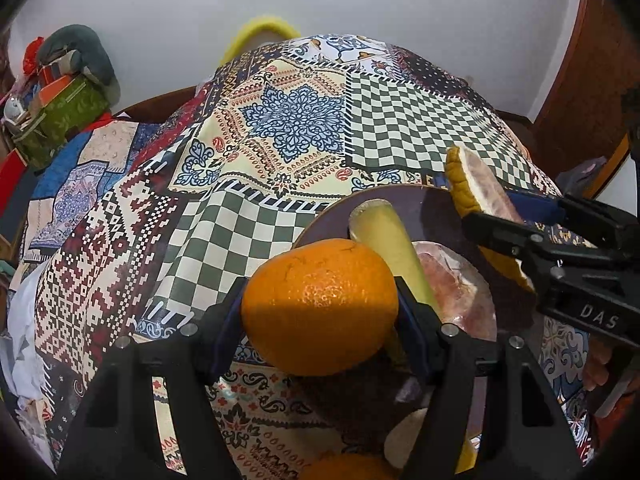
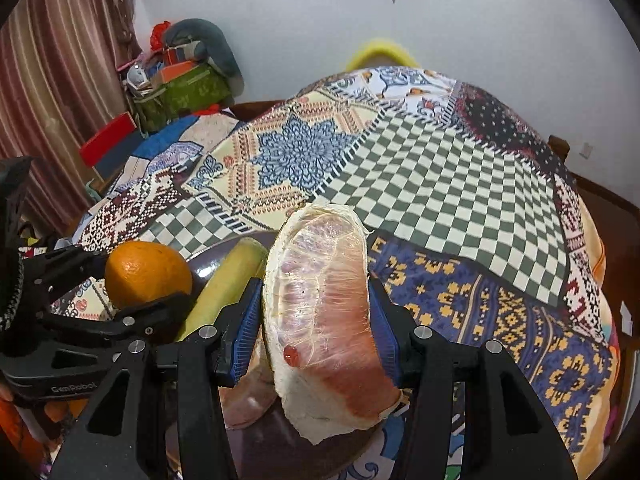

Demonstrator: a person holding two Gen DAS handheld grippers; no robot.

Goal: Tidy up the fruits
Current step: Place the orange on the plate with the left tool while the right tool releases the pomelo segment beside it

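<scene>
The round orange with dimpled peel (image 1: 320,308) sits clamped between the blue pads of the left gripper (image 1: 320,312), held just above the near rim of the round dark purple plate (image 1: 432,204). The wedge of pink-fleshed pomelo wrapped in clear film (image 2: 324,312), with white pith and a yellow rind, is pinched between the ribbed blue pads of the right gripper (image 2: 316,320), over the right side of the same plate.

On the plate lies a long pale yellow-green fruit piece (image 1: 384,240), slanting from the far rim toward the orange, and beside it a second film-wrapped pink pomelo piece (image 1: 452,280). Both are partly covered by the orange and by the black gripper frames, so their near ends cannot be made out. Below the plate in the left wrist view, another orange fruit (image 1: 348,466) and a pale wedge (image 1: 408,436) are cut off by the gripper body and the picture edge.

The plate rests on a patchwork-patterned tablecloth (image 1: 248,128) with green checks and a blue medallion. Beyond the plate's far side, a yellow curved rim (image 1: 264,28) peeks over the table edge before the white wall. Far left of the plate stands a cluttered green fabric box (image 2: 180,96) beside a striped curtain (image 2: 60,80).
</scene>
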